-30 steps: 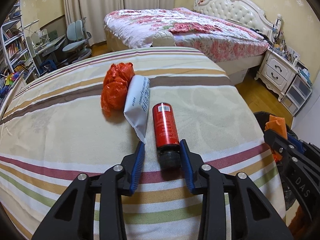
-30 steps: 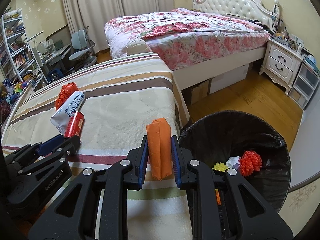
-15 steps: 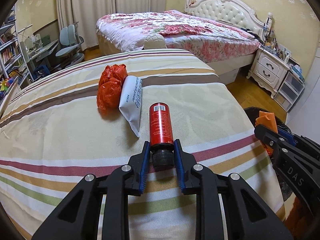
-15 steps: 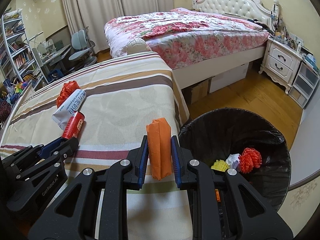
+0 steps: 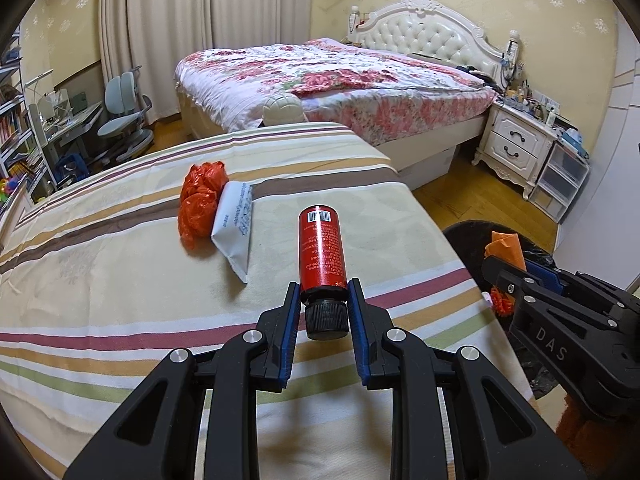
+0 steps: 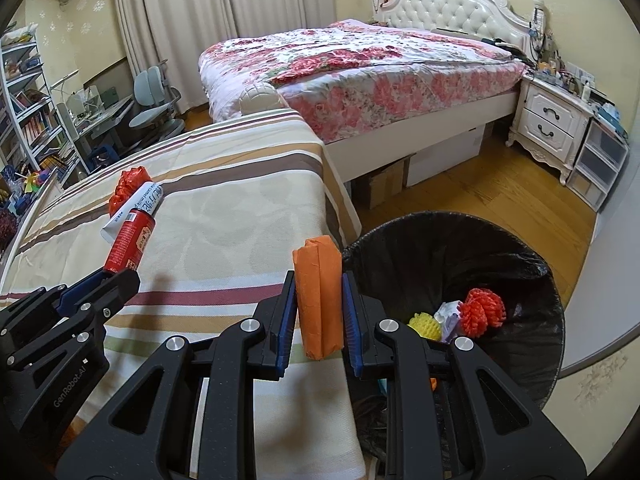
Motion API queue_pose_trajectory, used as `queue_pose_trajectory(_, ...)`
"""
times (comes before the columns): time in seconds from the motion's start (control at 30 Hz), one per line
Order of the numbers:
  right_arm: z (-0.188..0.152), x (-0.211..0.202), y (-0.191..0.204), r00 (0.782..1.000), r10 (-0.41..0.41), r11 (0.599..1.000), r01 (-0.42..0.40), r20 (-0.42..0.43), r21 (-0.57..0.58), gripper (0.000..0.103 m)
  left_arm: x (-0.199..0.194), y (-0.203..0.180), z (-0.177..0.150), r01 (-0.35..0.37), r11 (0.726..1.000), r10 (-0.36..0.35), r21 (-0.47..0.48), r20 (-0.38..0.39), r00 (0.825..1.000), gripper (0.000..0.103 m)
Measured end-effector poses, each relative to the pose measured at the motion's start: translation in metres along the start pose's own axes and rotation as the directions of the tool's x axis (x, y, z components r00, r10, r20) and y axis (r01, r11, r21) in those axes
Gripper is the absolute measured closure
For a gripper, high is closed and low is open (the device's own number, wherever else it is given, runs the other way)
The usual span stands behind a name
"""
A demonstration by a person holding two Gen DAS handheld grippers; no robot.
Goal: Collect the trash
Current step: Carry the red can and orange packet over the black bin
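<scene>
We see both tools angled downward over the near end of a striped bedspread [image 5: 120, 280], the left gripper [image 5: 323, 312] reaching in from the near left and the right gripper [image 6: 319, 308] held at the near right, at the cover's edge beside a black-lined trash bin [image 6: 500, 264]. The room beyond holds a floral bed [image 5: 340, 80] with a white tufted headboard, a white nightstand [image 5: 516, 144] at the far right, curtains, and a desk with chairs at the far left. The left gripper's jaws are nearly closed, clamped on the neck end of a red bottle [image 5: 322, 252], just above its black cap, the bottle's body pointing away from us. Farther left on the cover lie a white packet [image 5: 236, 228] and a crumpled red bag [image 5: 200, 204], touching each other. The right gripper's jaws are pressed tight on a folded orange piece [image 6: 319, 296], held upright. Inside the bin sit red, yellow and pale scraps [image 6: 464, 316].
</scene>
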State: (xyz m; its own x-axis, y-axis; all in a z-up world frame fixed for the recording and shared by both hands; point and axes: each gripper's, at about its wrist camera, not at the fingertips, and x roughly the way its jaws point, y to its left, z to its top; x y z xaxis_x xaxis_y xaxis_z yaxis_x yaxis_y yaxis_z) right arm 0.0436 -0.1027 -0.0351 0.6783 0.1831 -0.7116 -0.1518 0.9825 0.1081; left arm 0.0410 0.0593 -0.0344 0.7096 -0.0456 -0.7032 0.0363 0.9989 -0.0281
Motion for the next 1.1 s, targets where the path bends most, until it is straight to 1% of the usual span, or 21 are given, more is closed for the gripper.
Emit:
queue_pose_trajectory(0.43, -0.002, -0.015, -0.037, 0.997, -0.07, 0.996, 0.069, 0.02, 0.063, 0.081, -0.003, -0.038, 0.006, 0.056, 0.997, -0.058, 0.058, 0.027, 0.998, 0.078)
queue_pose_trajectory(0.7, -0.004, -0.02, -0.062, 0.993, -0.112, 0.989, 0.109, 0.026, 0.104, 0.081, 0.001, -0.07, 0.012, 0.098, 0.99, -0.102, 0.101, 0.036, 0.994, 0.078)
queue_pose_trajectory(0.93, -0.005, -0.022, -0.081, 0.99, -0.137, 0.982, 0.132, 0.026, 0.135, 0.081, 0.009, -0.093, 0.017, 0.114, 0.984, -0.121, 0.138, 0.04, 0.992, 0.078)
queue_pose_trajectory(1.1, -0.007, -0.021, -0.092, 0.989, -0.15, 0.978, 0.144, 0.023, 0.151, 0.081, 0.02, -0.105, 0.017, 0.116, 0.98, -0.122, 0.162, 0.027, 0.992, 0.078)
